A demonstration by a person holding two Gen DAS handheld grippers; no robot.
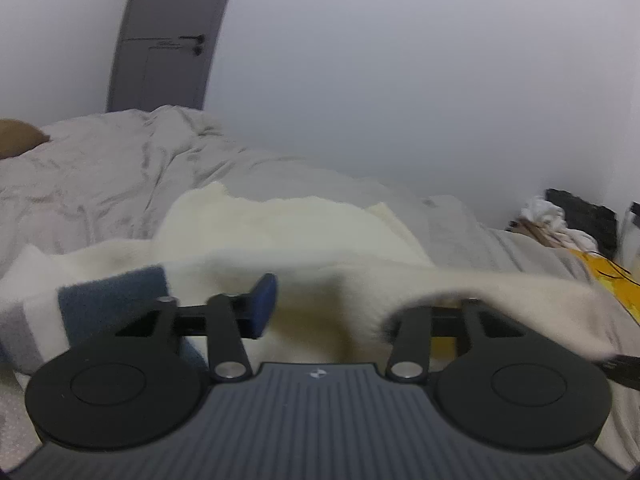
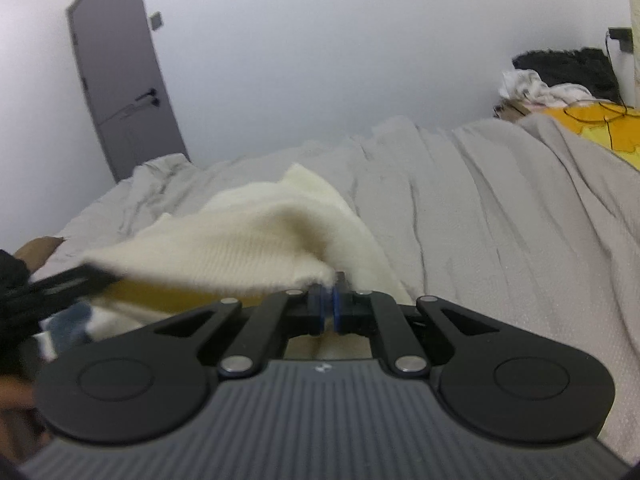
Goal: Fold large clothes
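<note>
A cream knit sweater [image 1: 280, 236] with a blue and grey striped part [image 1: 108, 300] lies on the bed, partly lifted. My left gripper [image 1: 348, 308] is open; its left blue pad [image 1: 264, 304] shows, and a fold of the sweater drapes over its right finger and hides it. My right gripper [image 2: 330, 306] is shut on an edge of the cream sweater [image 2: 240, 240], which stretches to the left, towards the left gripper's black frame [image 2: 60, 280].
The bed is covered by a wrinkled grey duvet [image 2: 500, 208]. A grey door [image 2: 120, 80] stands at the back left. A pile of clothes [image 2: 560, 80] and a yellow cloth [image 2: 600, 128] lie at the far right. A brown pillow [image 1: 16, 136] lies at the left.
</note>
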